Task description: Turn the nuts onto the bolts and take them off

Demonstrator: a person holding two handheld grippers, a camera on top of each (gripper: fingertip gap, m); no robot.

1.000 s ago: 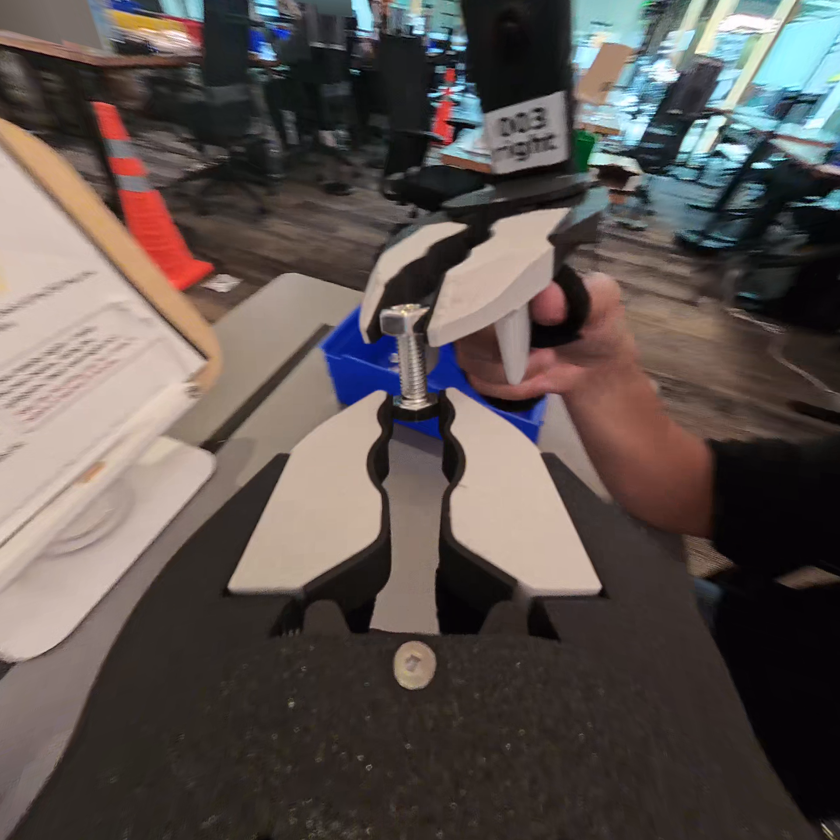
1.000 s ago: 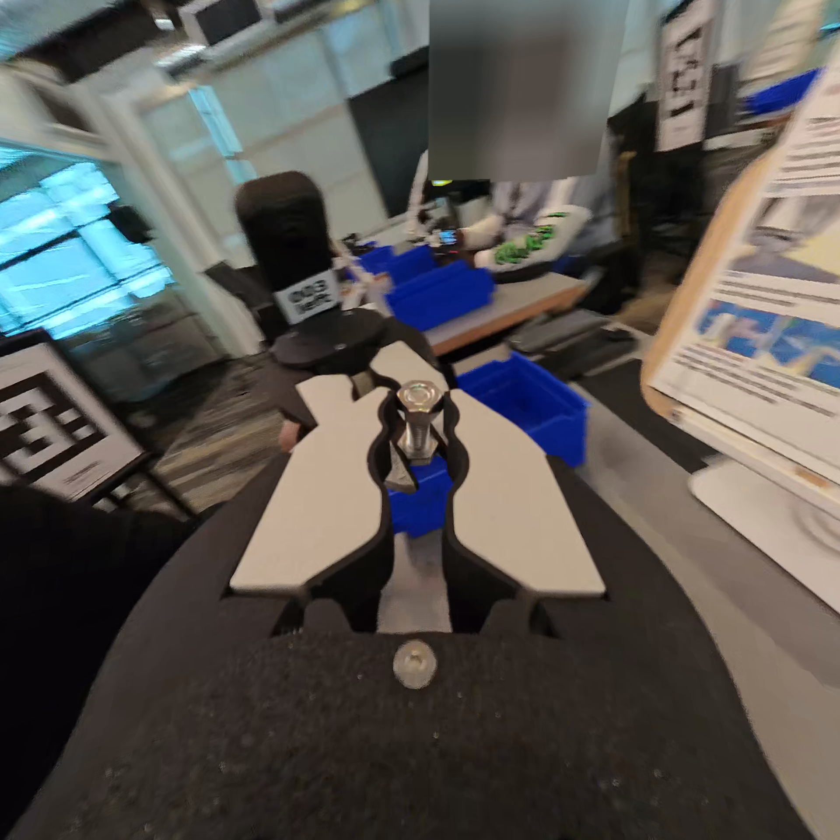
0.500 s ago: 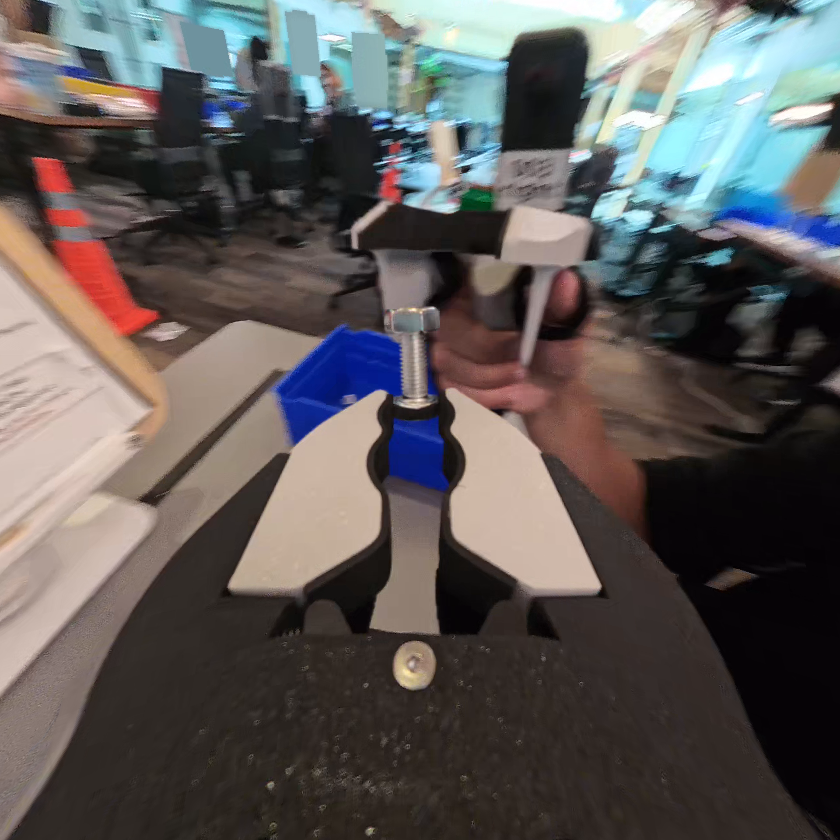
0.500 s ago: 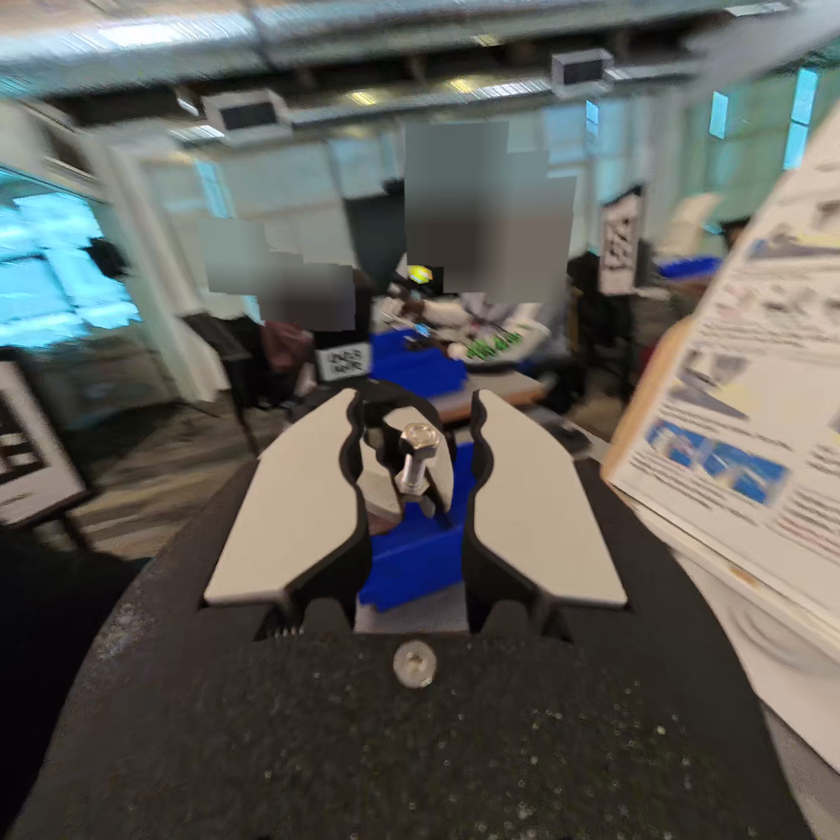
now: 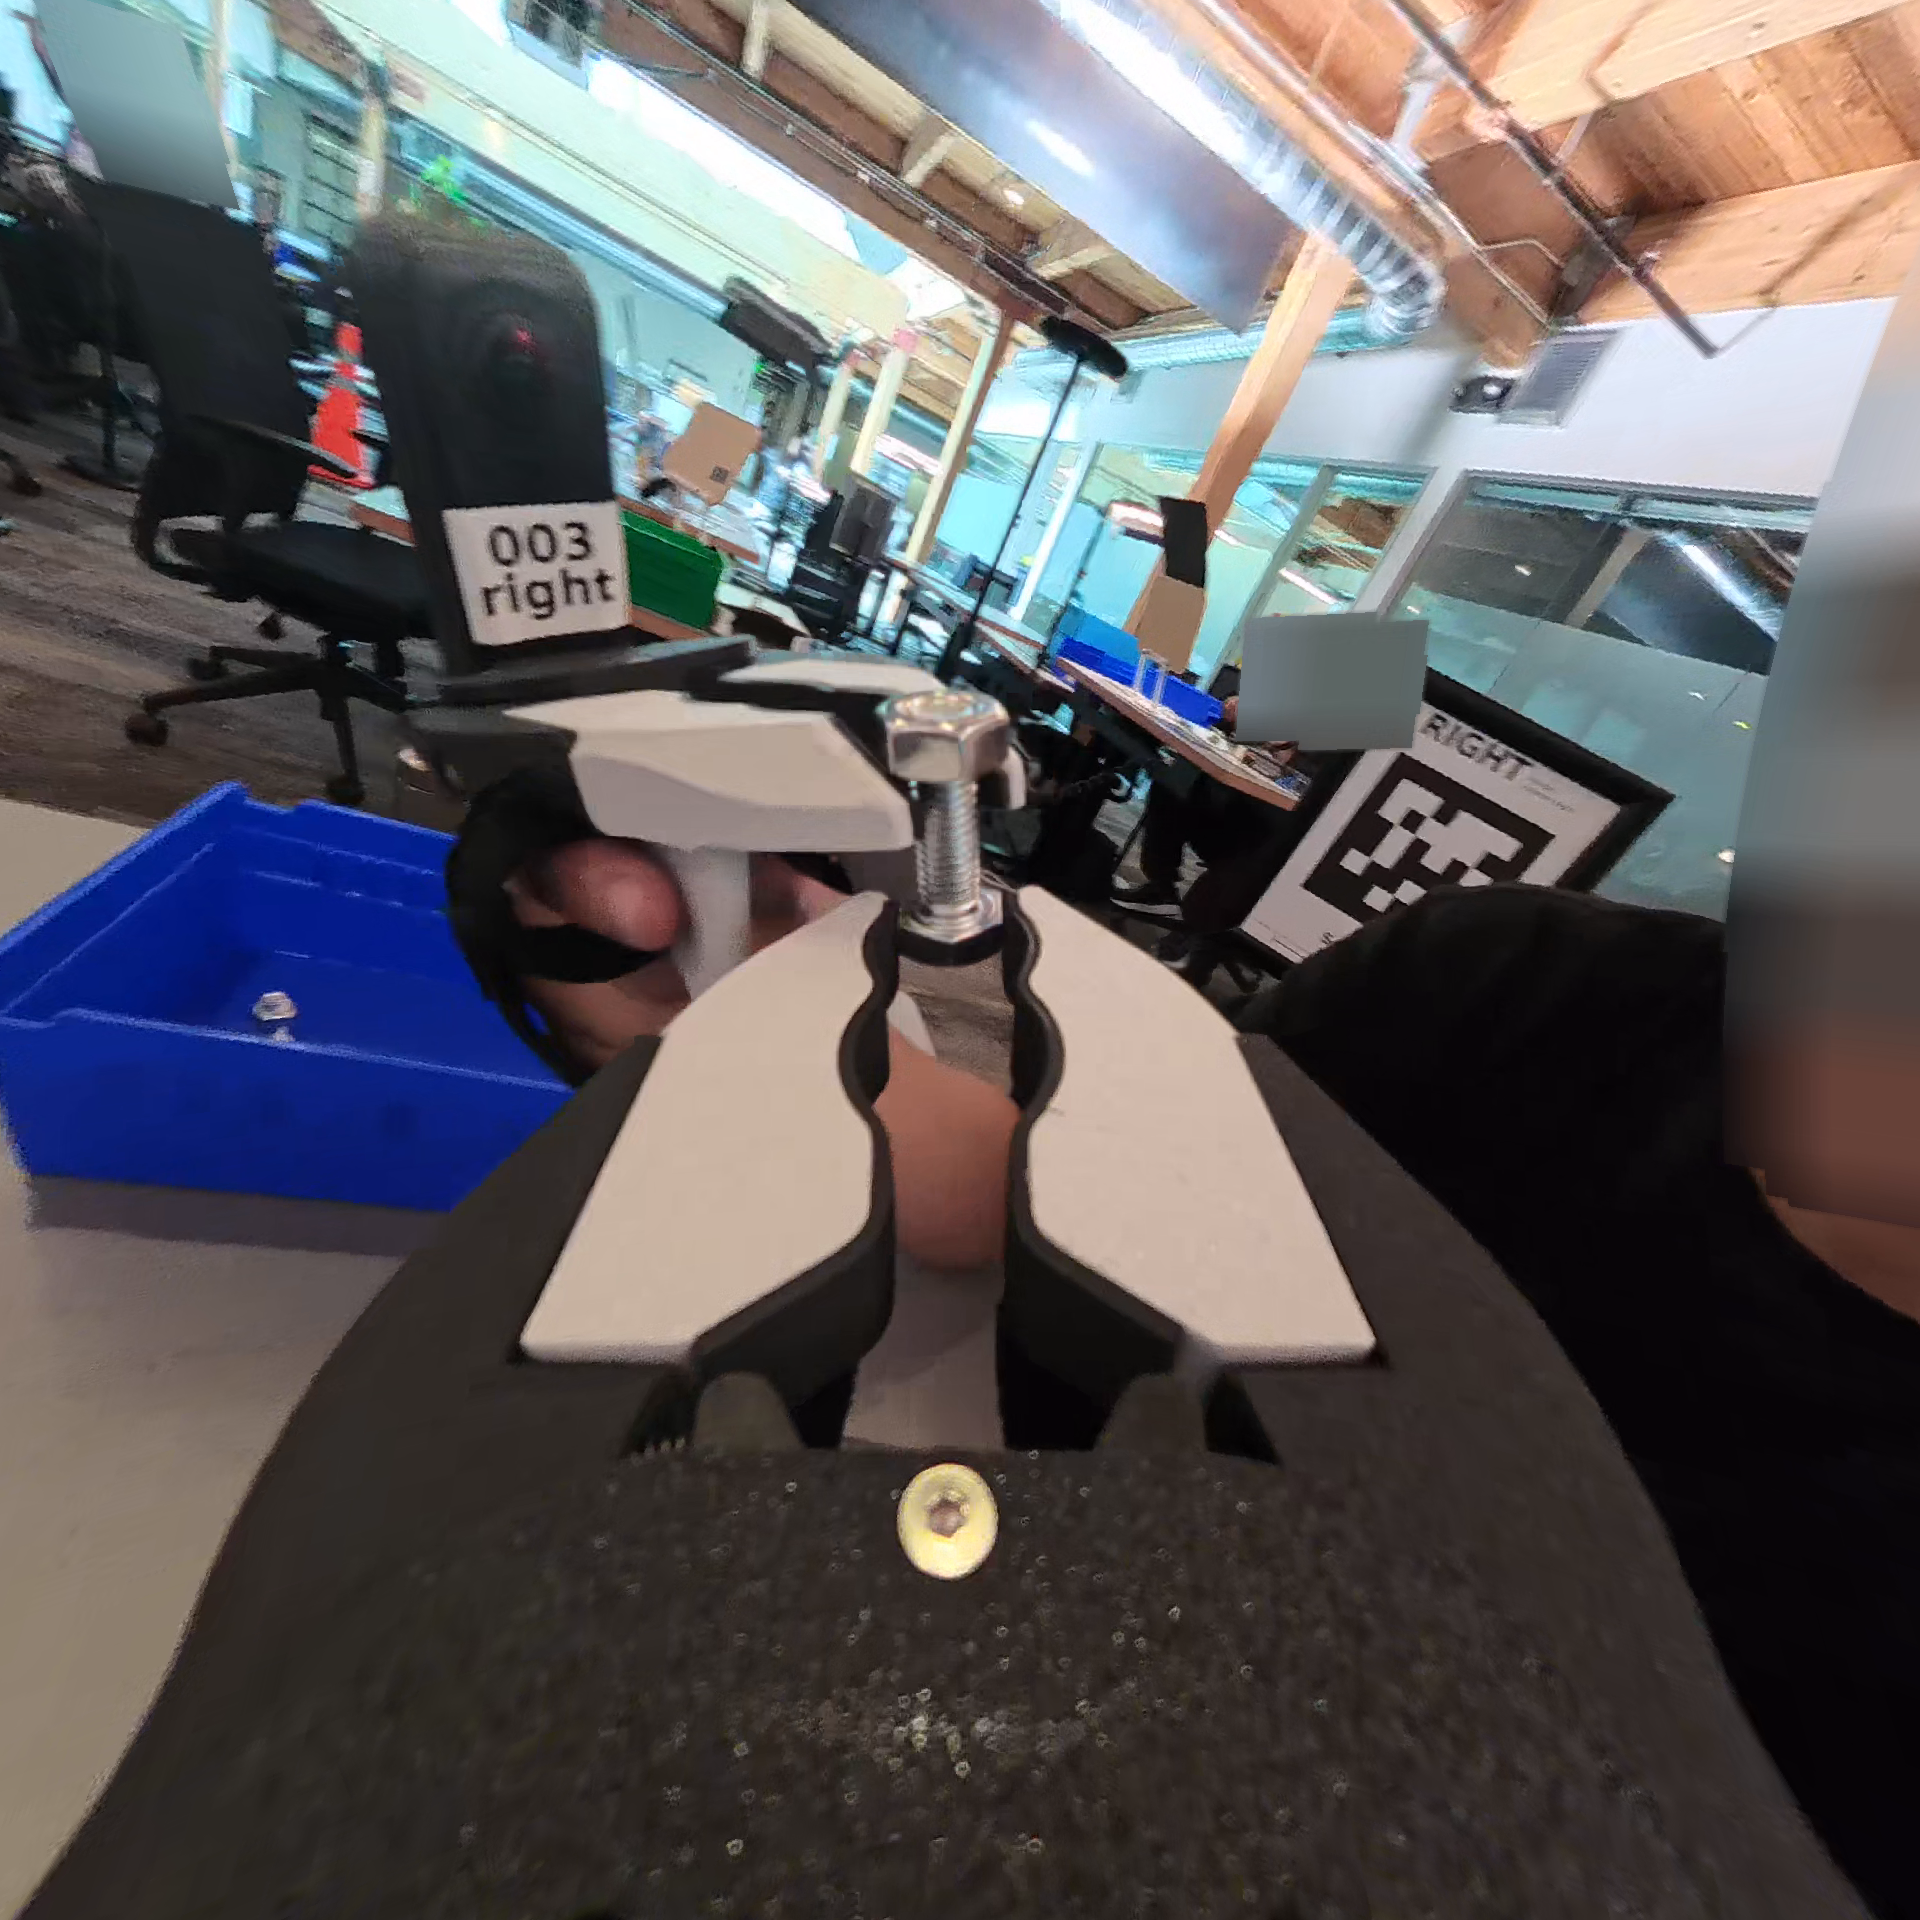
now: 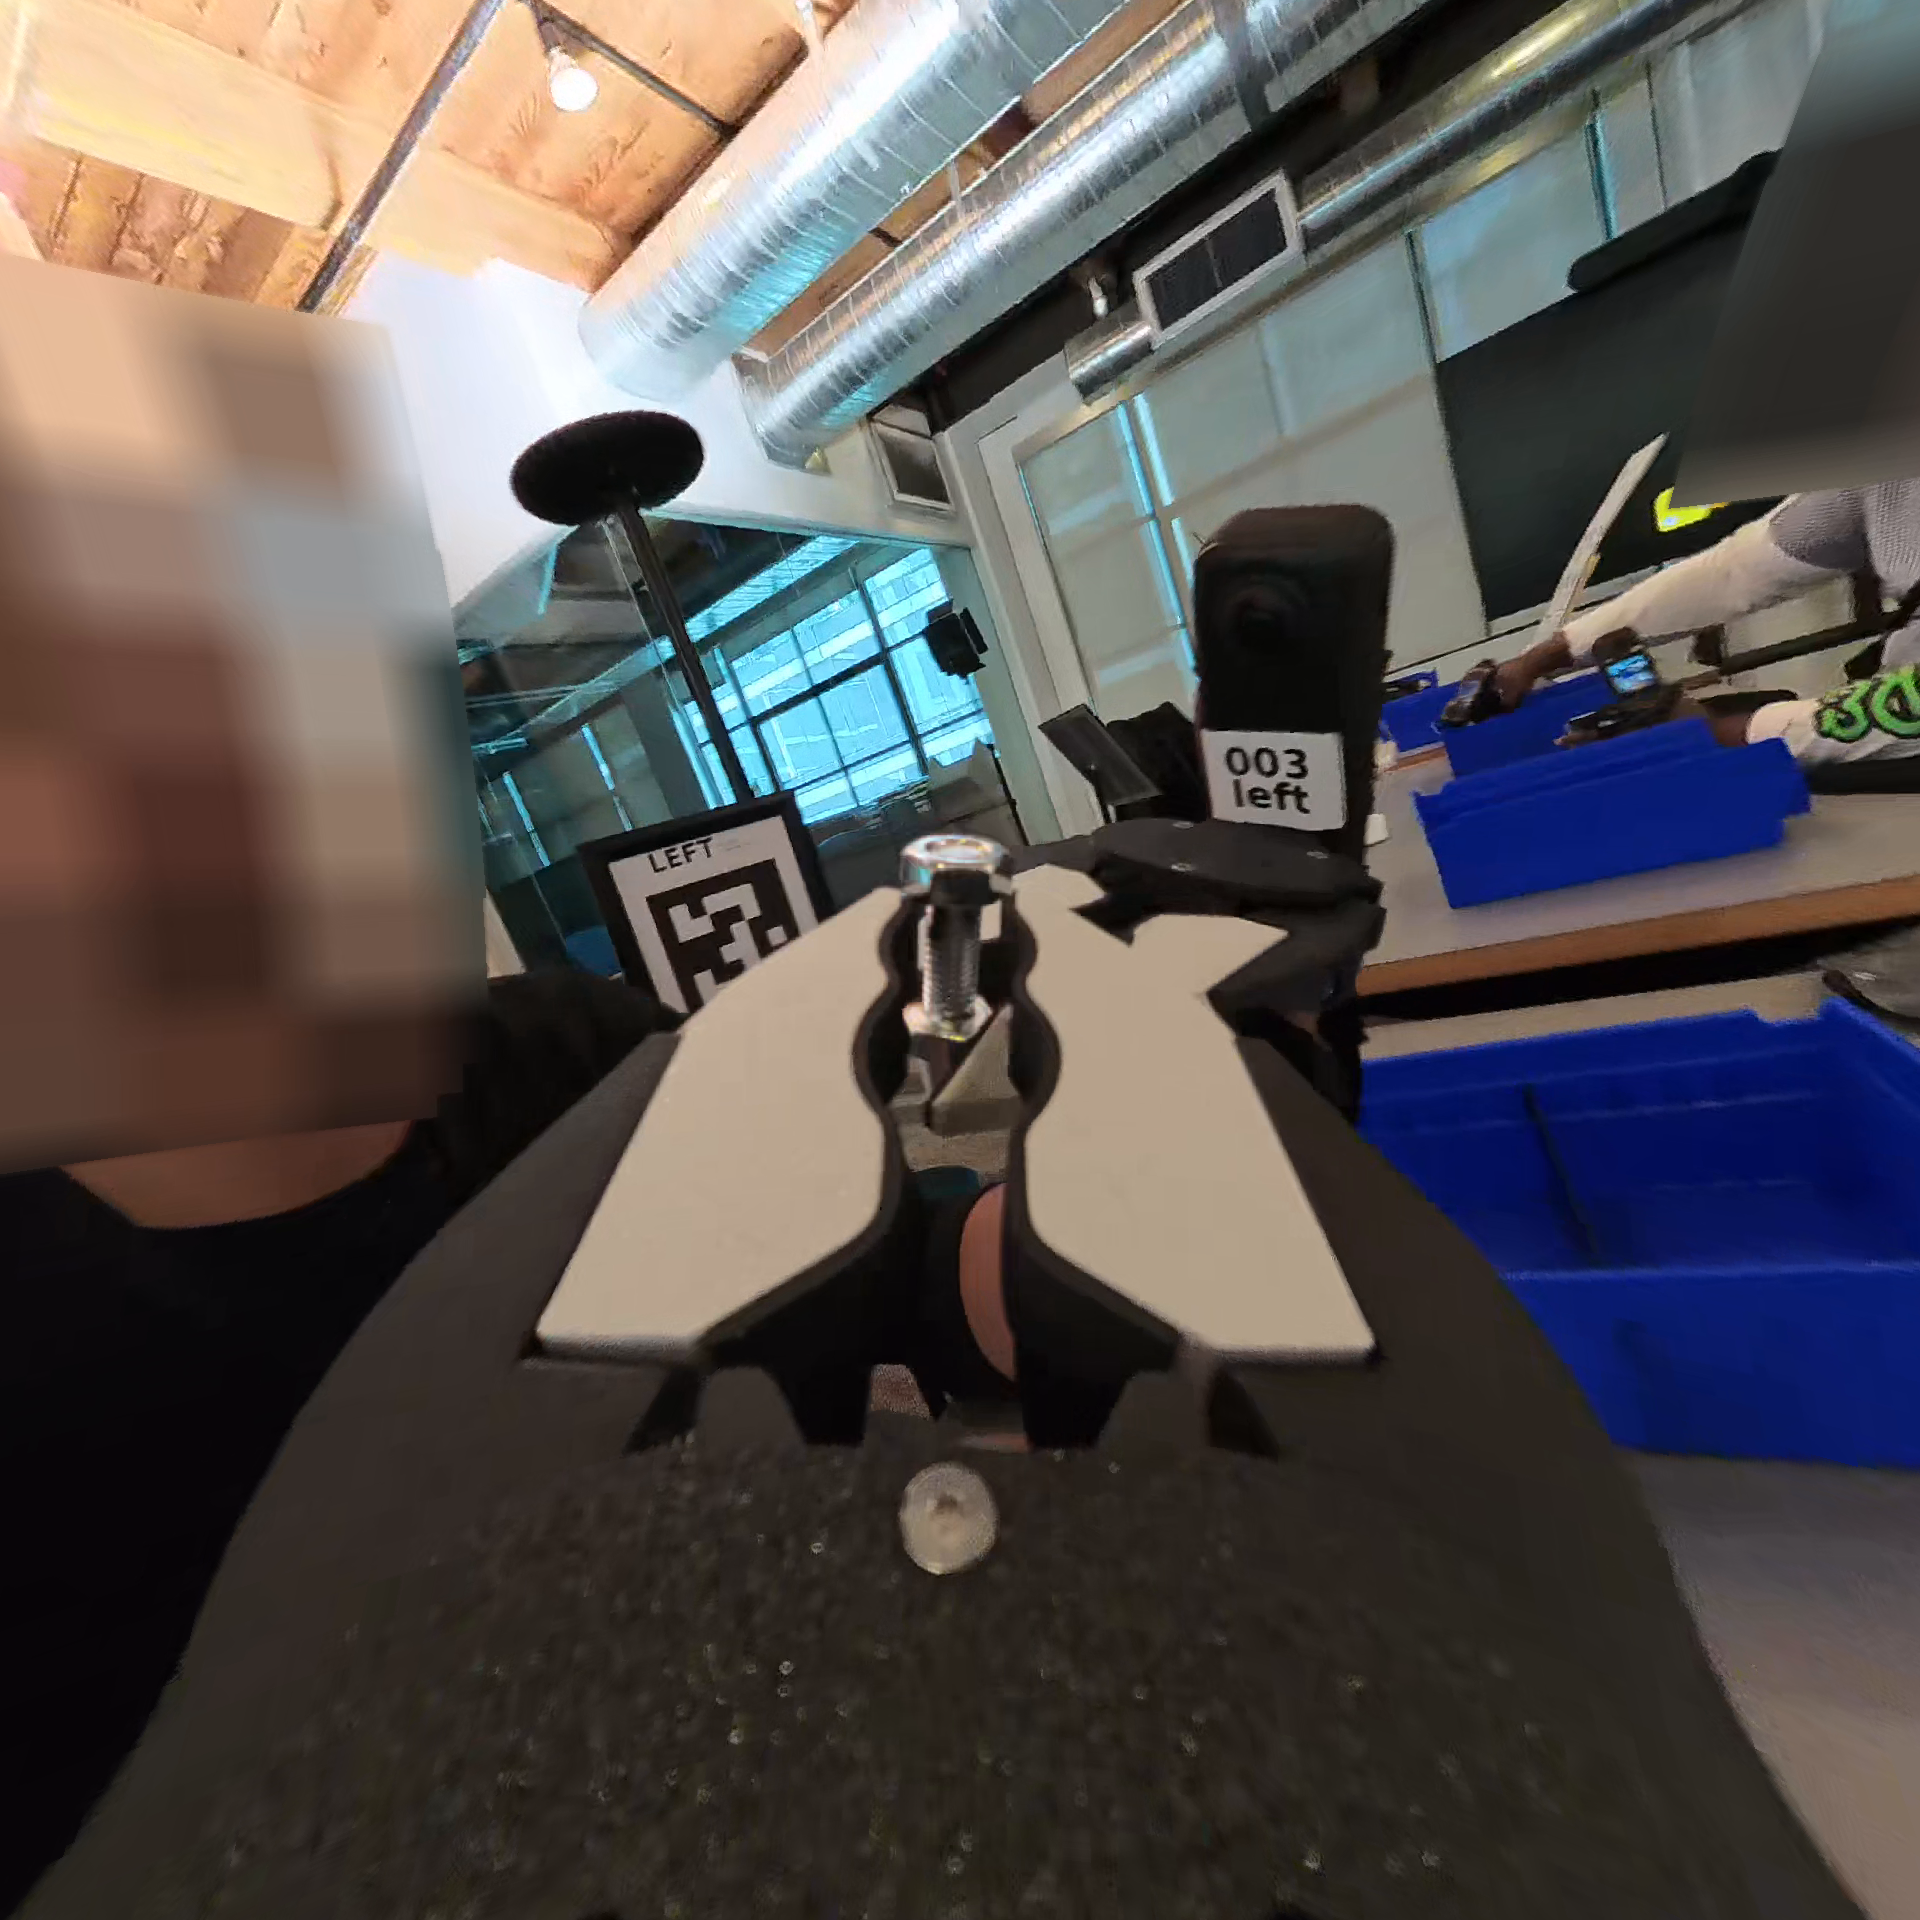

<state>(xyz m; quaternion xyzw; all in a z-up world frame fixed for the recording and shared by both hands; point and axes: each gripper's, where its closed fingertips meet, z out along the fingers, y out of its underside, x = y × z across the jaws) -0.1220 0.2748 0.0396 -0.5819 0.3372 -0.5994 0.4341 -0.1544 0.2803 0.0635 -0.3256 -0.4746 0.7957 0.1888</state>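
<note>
Left claw [image 5: 948, 914] tight on nut [image 5: 948, 916], right claw [image 6: 954, 883] around bolt [image 6: 951, 940] head (contact unclear).

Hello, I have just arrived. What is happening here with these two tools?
A person holds a hand-held gripper in each hand and works a nut on a bolt in the air. The left hand-held gripper is shut on the nut at the lower end of the upright bolt. The right hand-held gripper closes around the bolt just under its hex head. The nut sits low on the thread, far from the head. A blue bin on the table holds another small nut.
</note>
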